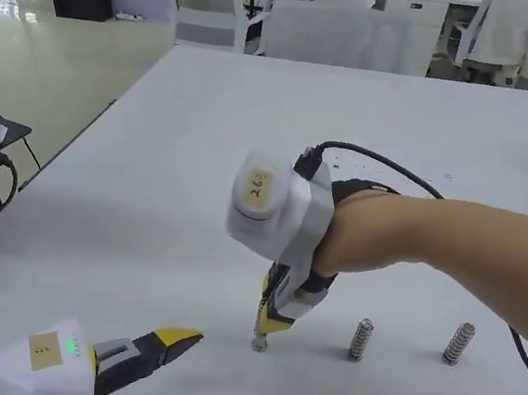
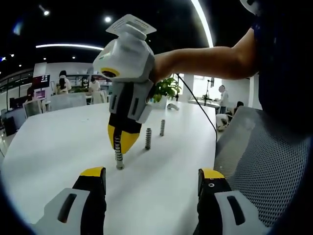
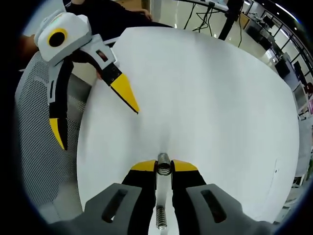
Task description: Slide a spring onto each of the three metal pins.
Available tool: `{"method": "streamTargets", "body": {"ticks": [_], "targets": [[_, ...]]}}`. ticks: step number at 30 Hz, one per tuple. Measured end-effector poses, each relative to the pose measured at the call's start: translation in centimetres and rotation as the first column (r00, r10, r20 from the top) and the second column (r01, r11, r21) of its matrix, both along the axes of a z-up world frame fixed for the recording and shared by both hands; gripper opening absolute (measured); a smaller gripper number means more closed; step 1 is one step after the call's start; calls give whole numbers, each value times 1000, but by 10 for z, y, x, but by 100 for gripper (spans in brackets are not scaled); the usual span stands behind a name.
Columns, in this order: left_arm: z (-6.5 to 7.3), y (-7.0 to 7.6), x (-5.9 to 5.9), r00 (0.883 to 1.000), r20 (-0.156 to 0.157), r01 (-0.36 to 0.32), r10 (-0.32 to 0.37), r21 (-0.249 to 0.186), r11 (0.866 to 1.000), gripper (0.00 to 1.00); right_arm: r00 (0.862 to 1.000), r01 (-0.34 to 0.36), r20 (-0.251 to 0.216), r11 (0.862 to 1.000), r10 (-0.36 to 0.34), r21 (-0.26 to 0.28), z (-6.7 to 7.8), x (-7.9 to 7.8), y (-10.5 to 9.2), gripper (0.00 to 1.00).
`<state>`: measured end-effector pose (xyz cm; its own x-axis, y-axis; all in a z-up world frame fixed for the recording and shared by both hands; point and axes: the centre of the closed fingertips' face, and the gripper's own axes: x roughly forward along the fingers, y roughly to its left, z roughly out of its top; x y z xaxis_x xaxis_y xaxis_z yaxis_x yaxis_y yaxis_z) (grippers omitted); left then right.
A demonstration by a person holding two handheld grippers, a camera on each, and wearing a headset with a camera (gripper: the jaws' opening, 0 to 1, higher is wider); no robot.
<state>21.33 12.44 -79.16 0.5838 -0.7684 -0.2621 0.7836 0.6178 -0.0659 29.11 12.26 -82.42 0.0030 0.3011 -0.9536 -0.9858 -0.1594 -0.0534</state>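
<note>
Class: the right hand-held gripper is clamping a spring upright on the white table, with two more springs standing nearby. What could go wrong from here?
1. The right hand-held gripper pinches the spring near its top; squeezed off-line, it might buckle or jump away across the smooth table.
2. Two standing springs are close beside it; a sideways withdrawal could topple the nearer one.
3. The open left hand-held gripper hovers nearby and may bump the work.
</note>
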Motion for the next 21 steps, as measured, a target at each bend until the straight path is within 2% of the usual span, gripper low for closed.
{"method": "streamTargets", "body": {"ticks": [21], "targets": [[-2,1,-2,1000,-6,3,-3,5,1000,72,1000,18,-1,1000,-18,9,-19,-1,4,9]]}}
